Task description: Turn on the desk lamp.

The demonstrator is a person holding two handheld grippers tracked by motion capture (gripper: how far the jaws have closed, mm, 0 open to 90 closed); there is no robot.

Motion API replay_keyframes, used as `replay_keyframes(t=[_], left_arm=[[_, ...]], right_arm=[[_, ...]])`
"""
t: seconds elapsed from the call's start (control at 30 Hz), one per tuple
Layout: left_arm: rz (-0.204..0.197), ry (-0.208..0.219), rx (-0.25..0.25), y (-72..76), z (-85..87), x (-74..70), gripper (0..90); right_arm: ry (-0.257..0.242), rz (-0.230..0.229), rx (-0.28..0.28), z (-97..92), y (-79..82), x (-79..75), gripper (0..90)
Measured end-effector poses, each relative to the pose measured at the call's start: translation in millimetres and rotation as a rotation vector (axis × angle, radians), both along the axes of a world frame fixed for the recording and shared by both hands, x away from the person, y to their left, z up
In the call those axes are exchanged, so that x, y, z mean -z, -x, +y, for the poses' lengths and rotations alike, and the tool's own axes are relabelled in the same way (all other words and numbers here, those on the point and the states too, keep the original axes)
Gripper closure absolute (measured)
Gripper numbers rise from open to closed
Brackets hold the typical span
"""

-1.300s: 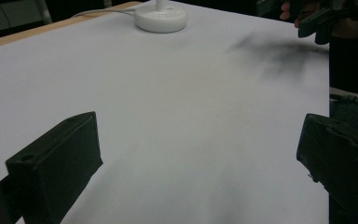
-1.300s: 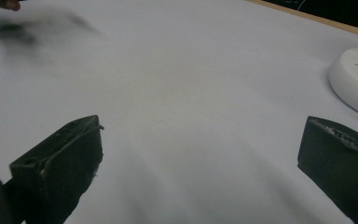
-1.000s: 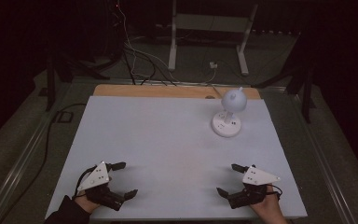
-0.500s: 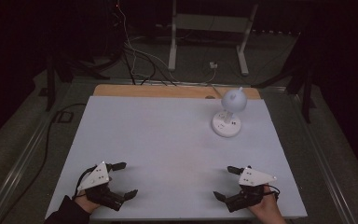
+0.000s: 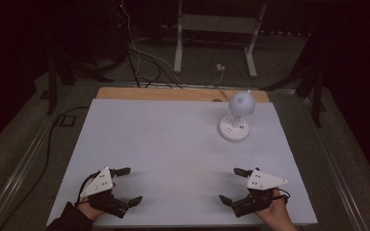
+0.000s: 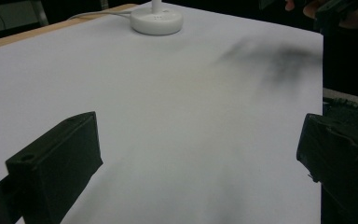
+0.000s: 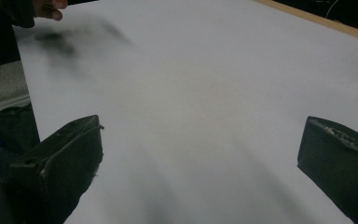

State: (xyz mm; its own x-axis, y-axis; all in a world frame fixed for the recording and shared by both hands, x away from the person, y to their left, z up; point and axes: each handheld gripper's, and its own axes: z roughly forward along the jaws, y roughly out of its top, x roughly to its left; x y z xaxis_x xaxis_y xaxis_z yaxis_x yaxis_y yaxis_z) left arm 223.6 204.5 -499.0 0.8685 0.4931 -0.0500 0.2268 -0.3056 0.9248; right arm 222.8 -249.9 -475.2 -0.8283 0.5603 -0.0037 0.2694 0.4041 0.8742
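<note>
the white table top [image 5: 173, 154] is the biggest thing here, a wide matte sheet with a strip of bare wood [image 5: 164, 94] along its far edge, and everything else is best placed against the small desk lamp [image 5: 236, 118] that stands on it. the lamp sits towards the far right of the sheet, just short of the wooden strip, well apart from both tools. its white cable [image 5: 219, 72] runs off the far edge to the floor behind.

the lamp is the thing nearest the work, and it looks like light moulded plastic: a flat round base [image 6: 156, 21] with small marks on top, a short thin neck, and a ball-shaped head with a little nub. i'd judge it stiff but easy to tip, since the head sits high over a small foot, and the smooth shell could slip between hard pads. the neck, just above the base, looks like the safest place to pinch; the rim of the base is the other option. the trailing cable may drag or tug if the lamp is lifted.

the right gripper [image 5: 233, 185] rests at the near edge, on the lamp's near side and almost in line with it, jaws spread wide with nothing between them. the left gripper [image 5: 127, 185] lies far to the lamp's near left, its jaws likewise apart and empty, as its own view confirms.
</note>
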Motion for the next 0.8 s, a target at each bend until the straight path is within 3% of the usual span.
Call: replay_keyframes(t=[0.27, 0.8], left_arm=[[0.002, 0.003, -0.001, -0.3, 0.3, 0.3, 0.3], [0.005, 0.011, 0.001, 0.0, 0.6, -0.2, 0.3]], right_arm=[[-0.013, -0.017, 0.006, 3.6, -4.7, -9.7, 0.0], [-0.045, -0.045, 0.053, 1.3, -29.0, -27.6, 0.0]])
